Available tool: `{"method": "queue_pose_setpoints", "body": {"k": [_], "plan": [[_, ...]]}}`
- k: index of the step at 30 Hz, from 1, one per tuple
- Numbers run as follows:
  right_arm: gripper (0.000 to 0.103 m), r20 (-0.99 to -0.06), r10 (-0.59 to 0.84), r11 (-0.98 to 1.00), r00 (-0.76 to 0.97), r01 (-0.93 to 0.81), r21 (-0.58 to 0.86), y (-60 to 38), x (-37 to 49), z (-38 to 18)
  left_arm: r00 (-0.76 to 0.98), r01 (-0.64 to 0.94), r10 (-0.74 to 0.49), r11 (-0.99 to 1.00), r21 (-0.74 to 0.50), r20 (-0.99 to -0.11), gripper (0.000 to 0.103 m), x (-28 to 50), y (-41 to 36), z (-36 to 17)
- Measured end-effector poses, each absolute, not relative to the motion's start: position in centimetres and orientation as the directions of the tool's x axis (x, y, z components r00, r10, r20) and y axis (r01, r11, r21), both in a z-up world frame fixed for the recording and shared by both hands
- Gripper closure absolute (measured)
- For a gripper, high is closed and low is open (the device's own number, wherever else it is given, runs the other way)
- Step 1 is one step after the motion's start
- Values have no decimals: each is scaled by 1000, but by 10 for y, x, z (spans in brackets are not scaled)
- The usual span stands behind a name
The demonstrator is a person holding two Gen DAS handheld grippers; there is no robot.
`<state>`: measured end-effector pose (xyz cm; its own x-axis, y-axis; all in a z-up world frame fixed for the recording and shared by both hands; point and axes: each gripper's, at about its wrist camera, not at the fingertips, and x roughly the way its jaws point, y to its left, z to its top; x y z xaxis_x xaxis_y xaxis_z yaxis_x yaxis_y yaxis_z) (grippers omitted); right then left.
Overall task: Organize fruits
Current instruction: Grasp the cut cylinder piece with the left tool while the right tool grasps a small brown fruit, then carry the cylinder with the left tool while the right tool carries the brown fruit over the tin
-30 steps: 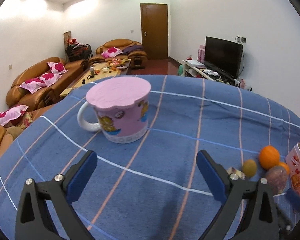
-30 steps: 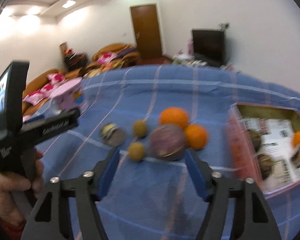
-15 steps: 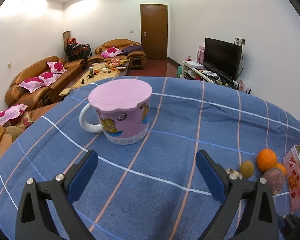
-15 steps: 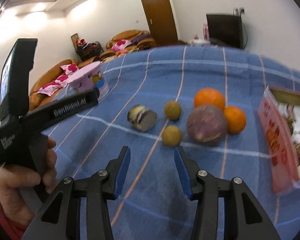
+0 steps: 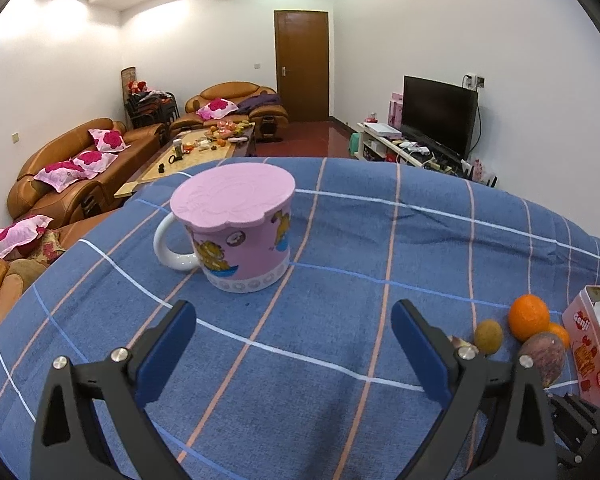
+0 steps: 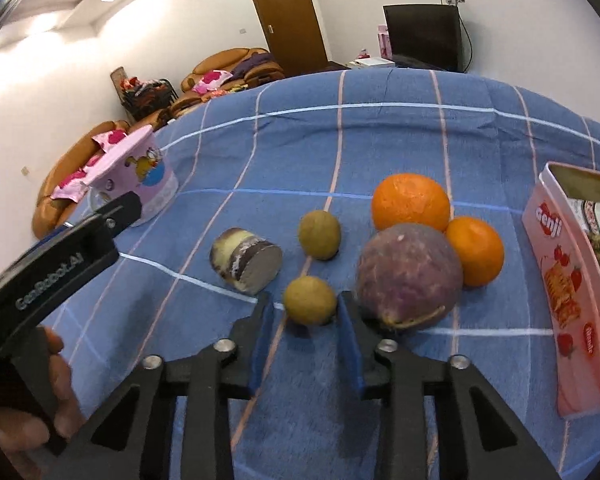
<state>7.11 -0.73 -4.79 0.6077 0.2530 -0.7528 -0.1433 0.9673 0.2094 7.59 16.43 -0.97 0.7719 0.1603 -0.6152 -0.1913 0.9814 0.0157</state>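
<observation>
blue pads: right gripper [image 6: 305, 310] jaws narrowed round the small tan-green round fruit [image 6: 309, 299], pads at its sides; grip looks made, contact not fully clear
left tool: left gripper [image 5: 294, 346] wide open, holding nothing, facing the pink cartoon ceramic mug with pink lid [image 5: 236, 226]
fruit spot: on blue checked cloth [image 6: 380, 140], just beside the big dull-purple round fruit [image 6: 410, 274], near the pink printed box [image 6: 566, 280]
risk slip: small smooth sphere, may pop out of flat pads
risk nudge: right finger [image 6: 350, 320] touches or nearly touches purple fruit, could roll it into the two glossy oranges [image 6: 410, 202]
textures: oranges dimpled; purple skin matte, stemmed; cut brown-white cylinder chunk [image 6: 246, 260] fibrous; second tan fruit [image 6: 319, 234] matte
</observation>
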Motion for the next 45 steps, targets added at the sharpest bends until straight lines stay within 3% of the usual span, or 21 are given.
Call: {"method": "queue_pose_setpoints", "body": {"k": [7, 15, 18, 28, 29, 32, 34, 38, 45], "plan": [[74, -717, 270, 963, 643, -197, 185, -7, 55, -37, 781, -137, 113, 991, 9, -614, 3, 75, 160, -13], [74, -578, 188, 978, 794, -207, 33, -26, 6, -9, 767, 81, -91, 996, -45, -635, 4, 74, 137, -16], [74, -540, 121, 987, 833, -159, -24, -42, 0, -3, 751, 149, -121, 989, -13, -649, 15, 74, 119, -21], [74, -548, 88, 991, 832, -128, -34, -55, 9, -1, 629, 239, -127, 970, 36, -767, 42, 99, 81, -47], [74, -549, 90, 991, 831, -129, -32, -56, 9, -1, 612, 233, -126, 972, 26, -781, 50, 103, 82, -50], [74, -551, 94, 991, 829, -133, -31, -56, 8, -1, 613, 220, -143, 975, -5, -777, 58, 103, 90, -48], [74, -547, 95, 991, 832, -132, -28, -56, 7, 0, 616, 219, -143, 976, -5, -775, 69, 102, 91, -47], [74, -531, 87, 991, 843, -125, -37, -55, 4, 1, 639, 198, -136, 980, -9, -757, 70, 98, 94, -41], [74, -500, 66, 992, 863, -112, -62, -57, 0, 6, 768, 81, -42, 996, 32, -639, 70, 68, 102, -20]]}}
